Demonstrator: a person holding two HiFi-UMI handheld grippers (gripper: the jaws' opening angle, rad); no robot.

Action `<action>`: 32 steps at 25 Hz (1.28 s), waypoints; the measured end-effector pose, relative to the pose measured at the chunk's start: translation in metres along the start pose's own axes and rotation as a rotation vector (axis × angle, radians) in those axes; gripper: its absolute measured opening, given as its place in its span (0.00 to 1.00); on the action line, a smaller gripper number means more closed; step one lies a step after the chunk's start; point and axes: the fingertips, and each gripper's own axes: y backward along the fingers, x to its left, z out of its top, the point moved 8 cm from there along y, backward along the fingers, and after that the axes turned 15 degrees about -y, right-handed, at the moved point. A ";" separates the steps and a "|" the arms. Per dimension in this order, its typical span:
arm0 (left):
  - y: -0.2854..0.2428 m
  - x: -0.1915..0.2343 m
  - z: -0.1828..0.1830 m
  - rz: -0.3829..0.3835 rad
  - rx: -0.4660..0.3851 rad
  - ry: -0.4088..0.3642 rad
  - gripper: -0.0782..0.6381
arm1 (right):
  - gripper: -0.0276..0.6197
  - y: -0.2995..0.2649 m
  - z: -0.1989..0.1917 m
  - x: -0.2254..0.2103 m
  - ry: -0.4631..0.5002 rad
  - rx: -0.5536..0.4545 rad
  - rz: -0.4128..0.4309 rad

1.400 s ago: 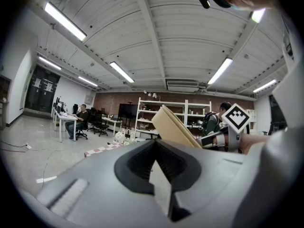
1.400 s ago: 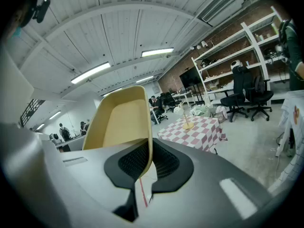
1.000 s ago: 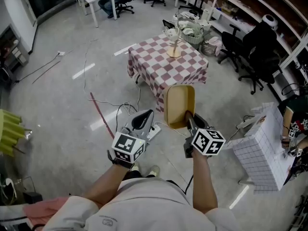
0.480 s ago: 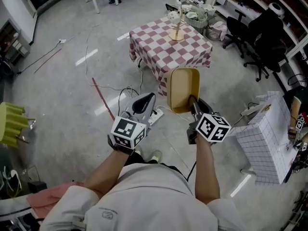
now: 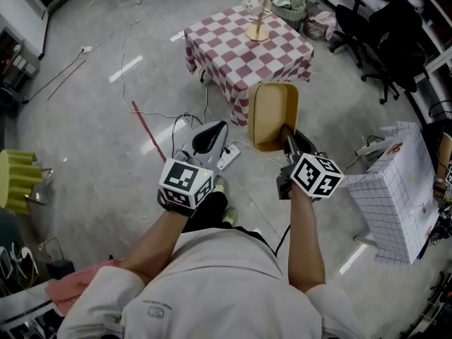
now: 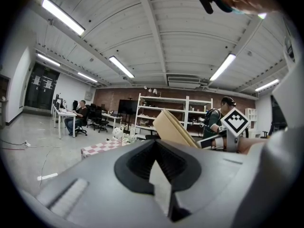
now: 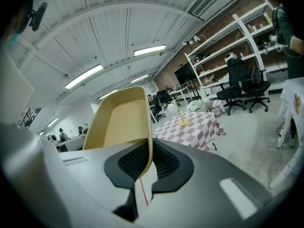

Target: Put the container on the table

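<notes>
Head view: the container [image 5: 272, 111], pinched by the right tool [image 5: 288, 138], has been carried nearer the desk [image 5: 236, 58] at upper centre. The left tool [image 5: 207, 137] is pressed together, empty. Placement is judged imminent.

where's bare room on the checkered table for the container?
Bare: the near and left cloth of the table, from its front corner up to the wooden stand. Crowded: the far corner, with the stand and a white item. The right gripper holds the container.

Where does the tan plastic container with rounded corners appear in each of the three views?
Head view: the tan plastic container is at upper centre.
Left gripper view: it is right of centre, seen nearly edge-on.
Right gripper view: it is left of centre and large.
Shared landmark: the red-and-white checked table.
</notes>
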 end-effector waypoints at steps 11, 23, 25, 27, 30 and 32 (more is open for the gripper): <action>-0.081 0.063 -0.010 -0.042 -0.021 0.017 0.12 | 0.08 -0.085 0.035 -0.011 0.016 0.019 -0.046; -0.149 0.138 -0.036 -0.075 0.004 0.039 0.12 | 0.08 -0.185 0.050 -0.022 0.017 0.066 -0.094; -0.157 0.145 -0.041 -0.073 0.014 0.047 0.12 | 0.08 -0.199 0.052 -0.027 0.022 0.084 -0.101; -0.166 0.152 -0.045 -0.070 0.021 0.052 0.12 | 0.08 -0.213 0.055 -0.031 0.033 0.098 -0.102; -0.181 0.163 -0.052 -0.058 0.032 0.059 0.12 | 0.08 -0.239 0.062 -0.038 0.056 0.121 -0.097; -0.193 0.170 -0.059 -0.045 0.044 0.068 0.12 | 0.08 -0.258 0.066 -0.046 0.069 0.144 -0.093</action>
